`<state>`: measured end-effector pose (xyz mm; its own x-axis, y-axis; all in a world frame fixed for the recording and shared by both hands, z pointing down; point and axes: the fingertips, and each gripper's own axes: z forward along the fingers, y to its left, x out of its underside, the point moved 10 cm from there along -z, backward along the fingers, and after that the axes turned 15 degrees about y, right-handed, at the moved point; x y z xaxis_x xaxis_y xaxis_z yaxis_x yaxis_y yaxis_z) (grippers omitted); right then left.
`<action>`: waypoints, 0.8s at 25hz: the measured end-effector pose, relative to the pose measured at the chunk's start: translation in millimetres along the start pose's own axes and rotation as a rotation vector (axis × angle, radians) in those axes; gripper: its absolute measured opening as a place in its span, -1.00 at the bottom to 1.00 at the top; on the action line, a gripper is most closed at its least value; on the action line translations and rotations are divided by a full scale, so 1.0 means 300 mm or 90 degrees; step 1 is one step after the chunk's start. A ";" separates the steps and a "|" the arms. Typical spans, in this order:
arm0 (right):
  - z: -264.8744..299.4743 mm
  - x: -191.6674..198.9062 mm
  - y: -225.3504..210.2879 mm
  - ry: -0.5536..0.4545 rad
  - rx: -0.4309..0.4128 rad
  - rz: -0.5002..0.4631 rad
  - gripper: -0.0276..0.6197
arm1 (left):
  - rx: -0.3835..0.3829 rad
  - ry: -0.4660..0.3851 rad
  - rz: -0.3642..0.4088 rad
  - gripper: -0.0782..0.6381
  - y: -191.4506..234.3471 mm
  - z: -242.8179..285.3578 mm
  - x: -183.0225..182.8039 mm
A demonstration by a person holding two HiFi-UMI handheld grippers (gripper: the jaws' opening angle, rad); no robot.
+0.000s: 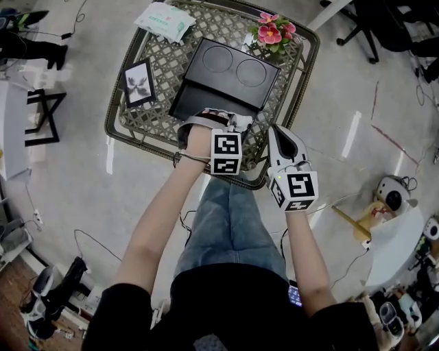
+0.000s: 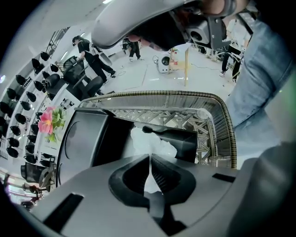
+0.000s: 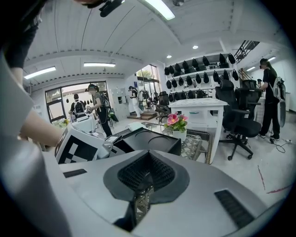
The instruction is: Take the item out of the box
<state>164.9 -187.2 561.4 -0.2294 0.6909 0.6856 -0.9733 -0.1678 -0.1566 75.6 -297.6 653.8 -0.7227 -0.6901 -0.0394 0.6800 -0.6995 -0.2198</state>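
Note:
A black box (image 1: 206, 96) lies on the lattice table (image 1: 140, 134), its lid (image 1: 233, 68) with two round dents folded back. In the left gripper view a white crinkled item (image 2: 155, 143) sits in the box (image 2: 185, 143). My left gripper (image 2: 150, 157) is shut on that item's near edge, and white shows between the jaws. In the head view the left gripper (image 1: 216, 115) hangs over the box's near side. My right gripper (image 1: 278, 130) hovers just right of it above the table's near rim, shut with nothing held. The right gripper (image 3: 148, 155) points toward the lid (image 3: 152, 139).
A pot of pink flowers (image 1: 274, 32) stands at the table's far right corner. A framed picture (image 1: 139, 82) lies at the left and a white packet (image 1: 164, 20) at the far edge. Office chairs (image 3: 238, 120) and people stand around.

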 end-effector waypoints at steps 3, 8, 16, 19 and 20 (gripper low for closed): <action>-0.010 0.000 0.005 -0.002 0.001 -0.001 -0.91 | -0.009 0.000 0.005 -0.70 -0.003 -0.008 0.000; -0.041 -0.012 0.002 -0.013 0.011 -0.003 -0.91 | -0.033 -0.020 -0.023 -0.70 0.021 -0.060 0.009; -0.155 -0.091 0.002 -0.053 0.041 0.017 -0.91 | -0.094 -0.114 -0.184 -0.70 0.118 -0.306 0.083; -0.195 -0.150 0.000 -0.085 0.054 0.031 -0.91 | -0.124 -0.184 -0.283 -0.70 0.180 -0.445 0.130; -0.210 -0.164 0.005 -0.093 0.057 0.034 -0.91 | -0.131 -0.212 -0.318 -0.70 0.191 -0.493 0.144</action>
<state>174.4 -177.0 482.6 -0.2706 0.5716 0.7746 -0.9539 -0.2674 -0.1360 64.8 -340.1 495.2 -0.8466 -0.3335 0.4147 0.2088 -0.9249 -0.3176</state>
